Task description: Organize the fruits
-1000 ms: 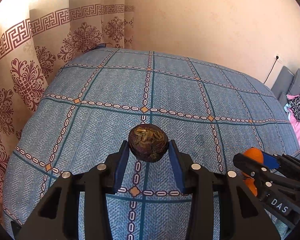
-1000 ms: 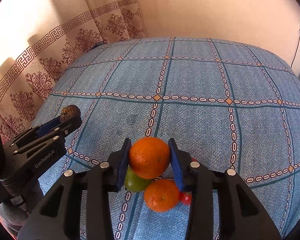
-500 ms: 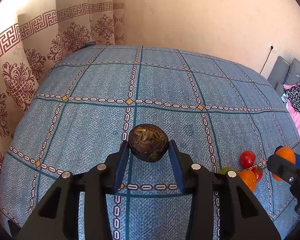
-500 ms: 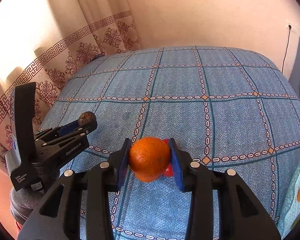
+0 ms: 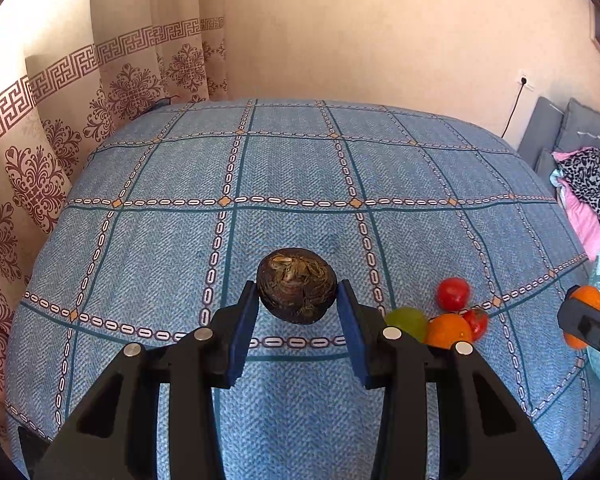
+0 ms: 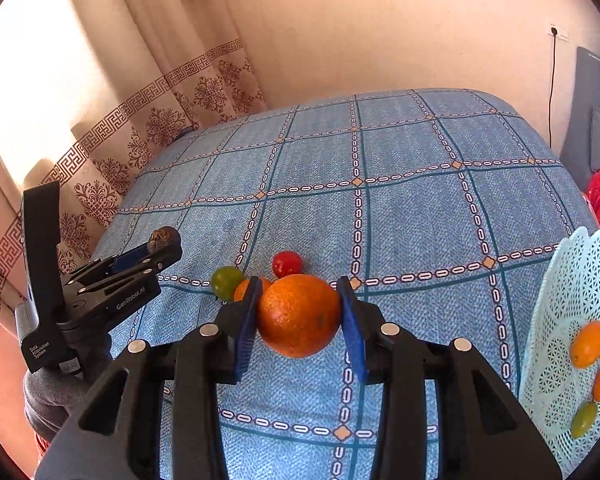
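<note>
Carrying orange (image 6: 299, 315), clamped in right gripper (image 6: 299, 320) above the bedspread (image 6: 412, 216); basket (image 6: 556, 320) just right. Left gripper (image 5: 297, 308) pinches dark brown fruit (image 5: 296, 291). Risk: round fruit slipping from narrow pads mid-swing, rolling off the bed.

Your 2 cameras each sit on a gripper, looking forward and down along its fingers at the bed (image 5: 300, 168) from close above. Your left view faces the curtain (image 5: 60, 120) corner; your right view looks from further right, with the basket (image 6: 572, 280) at its edge. Both share the bedspread, the wall and the loose fruit pile (image 5: 448, 316).
</note>
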The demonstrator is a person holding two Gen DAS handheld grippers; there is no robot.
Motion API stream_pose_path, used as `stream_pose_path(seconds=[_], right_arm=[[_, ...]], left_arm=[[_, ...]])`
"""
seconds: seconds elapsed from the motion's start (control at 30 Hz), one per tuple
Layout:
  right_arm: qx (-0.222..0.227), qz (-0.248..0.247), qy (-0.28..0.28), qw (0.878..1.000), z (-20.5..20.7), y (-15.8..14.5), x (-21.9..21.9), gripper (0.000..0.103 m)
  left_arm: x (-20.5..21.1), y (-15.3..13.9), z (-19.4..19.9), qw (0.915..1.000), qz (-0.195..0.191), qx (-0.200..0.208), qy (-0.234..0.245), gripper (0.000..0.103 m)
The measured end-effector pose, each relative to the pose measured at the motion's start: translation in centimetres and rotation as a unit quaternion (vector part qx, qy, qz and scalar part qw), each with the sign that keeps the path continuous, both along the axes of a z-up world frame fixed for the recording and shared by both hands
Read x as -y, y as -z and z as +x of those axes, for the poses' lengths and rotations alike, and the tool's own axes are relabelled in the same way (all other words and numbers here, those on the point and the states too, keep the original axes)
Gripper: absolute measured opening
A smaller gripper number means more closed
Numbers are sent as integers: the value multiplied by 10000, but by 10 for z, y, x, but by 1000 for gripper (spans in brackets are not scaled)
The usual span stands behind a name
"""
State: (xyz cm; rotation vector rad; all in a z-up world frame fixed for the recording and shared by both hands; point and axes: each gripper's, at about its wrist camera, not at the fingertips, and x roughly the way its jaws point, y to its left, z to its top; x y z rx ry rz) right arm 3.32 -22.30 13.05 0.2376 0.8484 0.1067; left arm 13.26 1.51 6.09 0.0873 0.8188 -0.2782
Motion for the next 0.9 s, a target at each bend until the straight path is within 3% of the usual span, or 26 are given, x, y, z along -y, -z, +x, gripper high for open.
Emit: stream_pose_path(seconds=[0.4, 0.9], right_arm=[[220, 150, 564, 9981, -48, -12, 68, 39], [394, 365, 1660, 9847, -108, -17, 161, 39]], left_arm=[[62, -26, -52, 9964, -264, 133, 790, 41], [146, -39, -95, 9845, -403, 137, 1702, 41]])
